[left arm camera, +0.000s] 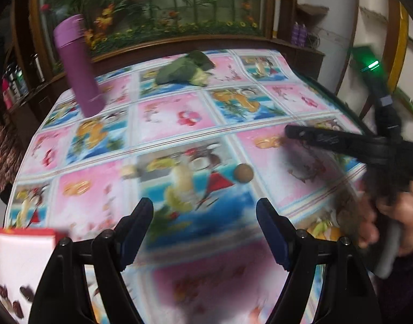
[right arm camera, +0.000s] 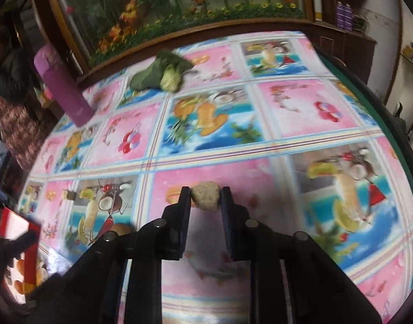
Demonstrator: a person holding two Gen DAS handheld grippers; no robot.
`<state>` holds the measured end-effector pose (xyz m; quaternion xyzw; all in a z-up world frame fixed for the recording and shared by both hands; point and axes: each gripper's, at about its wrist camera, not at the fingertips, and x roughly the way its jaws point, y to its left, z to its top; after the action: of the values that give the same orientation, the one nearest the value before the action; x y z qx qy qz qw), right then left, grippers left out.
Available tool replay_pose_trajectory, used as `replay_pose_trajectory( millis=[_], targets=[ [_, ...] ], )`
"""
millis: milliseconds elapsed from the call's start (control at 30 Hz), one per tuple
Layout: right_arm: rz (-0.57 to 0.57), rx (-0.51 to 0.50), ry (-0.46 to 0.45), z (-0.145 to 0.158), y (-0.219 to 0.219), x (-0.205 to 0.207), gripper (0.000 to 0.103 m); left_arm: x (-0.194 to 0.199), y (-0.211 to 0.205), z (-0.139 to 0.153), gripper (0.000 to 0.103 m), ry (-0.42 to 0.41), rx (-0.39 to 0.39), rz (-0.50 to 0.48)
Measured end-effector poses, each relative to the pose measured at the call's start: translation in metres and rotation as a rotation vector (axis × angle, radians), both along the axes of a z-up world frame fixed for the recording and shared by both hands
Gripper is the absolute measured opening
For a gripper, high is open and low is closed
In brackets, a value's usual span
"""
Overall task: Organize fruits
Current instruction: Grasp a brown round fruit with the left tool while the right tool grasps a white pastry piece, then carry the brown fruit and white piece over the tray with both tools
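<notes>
In the right wrist view my right gripper (right arm camera: 205, 192) is shut on a small rough tan fruit (right arm camera: 206, 199), pinched between both pads just above the printed tablecloth (right arm camera: 287, 108). My left gripper (left arm camera: 205, 210) hangs open with nothing between its fingers. A round brown fruit (left arm camera: 243, 172) lies on the cloth just beyond its right finger. The same fruit (right arm camera: 122, 228) peeks out beside the right gripper's left arm. A white box with a red rim (left arm camera: 17, 253) sits at the lower left, with dark fruits (left arm camera: 14, 299) inside. The right gripper (left arm camera: 292, 132) reaches in from the right of the left wrist view.
A purple bottle (left arm camera: 76, 64) stands at the back left of the table. A green leafy vegetable (left arm camera: 184, 70) lies at the back middle. A small pale piece (left arm camera: 129, 171) rests on the cloth left of centre. The table's dark edge (right arm camera: 390, 124) curves along the right.
</notes>
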<state>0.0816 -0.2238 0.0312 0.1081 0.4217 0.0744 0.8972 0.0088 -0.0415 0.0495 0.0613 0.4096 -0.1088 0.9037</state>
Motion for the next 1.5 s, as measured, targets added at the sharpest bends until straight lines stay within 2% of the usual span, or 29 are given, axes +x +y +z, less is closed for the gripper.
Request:
replay_pose_trajectory(
  millis=[133,200,367,433,533,633,767,867,1067,1200,1333,1500],
  targets=[
    [-0.036,0.098,0.008,0.005,-0.023,0.002,0.024,0.020,-0.020,-0.010,0.078,0.018,-0.020,0.006],
    [-0.042,0.107,0.004,0.007,-0.026,0.004,0.024,0.026,-0.023,-0.014,0.078,0.025,-0.025,0.023],
    [-0.030,0.097,-0.004,0.009,-0.027,0.004,0.024,0.042,-0.031,-0.027,0.058,0.062,-0.050,0.049],
    [-0.029,0.112,0.001,0.008,-0.029,0.005,0.024,0.044,-0.034,-0.030,0.046,0.065,-0.042,0.048],
    [-0.028,0.129,-0.002,0.009,-0.030,0.004,0.024,0.044,-0.038,-0.031,0.038,0.052,-0.044,0.044],
    [-0.026,0.138,-0.007,0.011,-0.029,0.003,0.024,0.044,-0.039,-0.031,0.021,0.047,-0.038,0.043],
    [-0.018,0.139,-0.016,0.012,-0.027,0.001,0.024,0.042,-0.034,-0.028,0.021,0.056,-0.062,0.039],
    [0.012,0.142,-0.027,0.014,-0.019,-0.002,0.024,0.030,-0.027,-0.016,0.021,0.031,-0.078,0.043],
    [0.117,0.139,-0.073,0.020,0.012,-0.017,0.024,-0.024,0.021,0.032,0.021,-0.085,-0.060,0.085],
    [0.191,0.199,-0.106,0.027,0.041,-0.038,0.024,-0.068,0.071,0.056,0.021,-0.161,-0.008,0.150],
    [0.297,0.193,-0.137,0.039,0.092,-0.069,0.024,-0.095,0.127,0.063,0.021,-0.171,0.014,0.245],
    [0.468,0.246,-0.152,0.055,0.170,-0.108,0.024,-0.115,0.201,0.057,0.021,-0.157,0.023,0.387]
  ],
)
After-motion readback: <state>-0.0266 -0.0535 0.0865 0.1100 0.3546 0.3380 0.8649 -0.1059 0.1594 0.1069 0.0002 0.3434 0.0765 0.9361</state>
